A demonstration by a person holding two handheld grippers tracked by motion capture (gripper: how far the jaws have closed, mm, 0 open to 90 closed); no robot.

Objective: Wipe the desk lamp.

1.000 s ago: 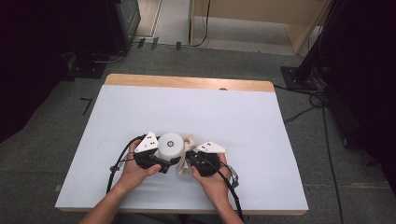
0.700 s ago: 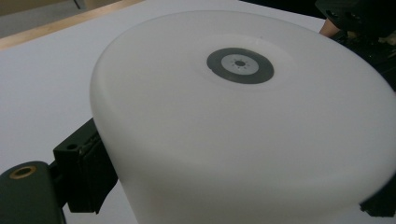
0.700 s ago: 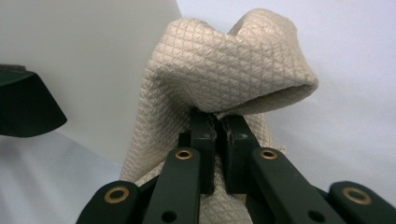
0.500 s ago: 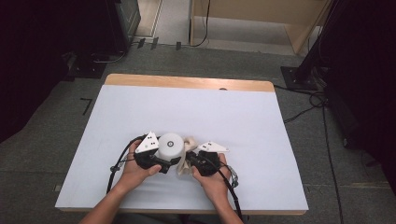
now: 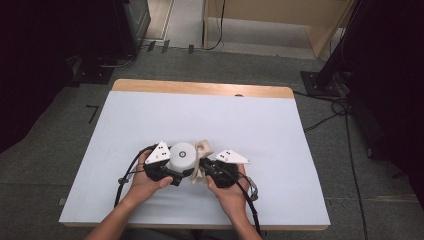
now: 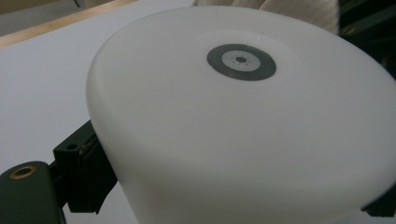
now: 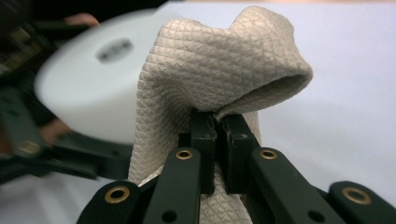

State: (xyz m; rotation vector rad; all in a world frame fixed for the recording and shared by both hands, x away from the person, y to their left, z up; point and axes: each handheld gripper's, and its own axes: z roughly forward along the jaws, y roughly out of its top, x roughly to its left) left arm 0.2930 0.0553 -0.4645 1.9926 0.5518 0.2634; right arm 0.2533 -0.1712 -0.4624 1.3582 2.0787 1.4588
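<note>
Near the white worktop's (image 5: 150,125) front edge, the left tongs (image 5: 176,174) clamp the squat white plastic cylinder (image 5: 182,156), steadying it (probably for wiping); the right tongs (image 7: 217,122) pinch the beige quilted cloth (image 7: 210,65) beside it.

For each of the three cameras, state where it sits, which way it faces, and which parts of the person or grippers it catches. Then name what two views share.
High view: above the person's side of the table, facing forward and down; both forearms, left gripper and right gripper show.
Left gripper view: rides the left gripper, facing the white round container held between its black jaws.
Right gripper view: rides the right gripper, whose jaws pinch the beige quilted cloth.
Shared: the container and the cloth appear in both gripper views.
</note>
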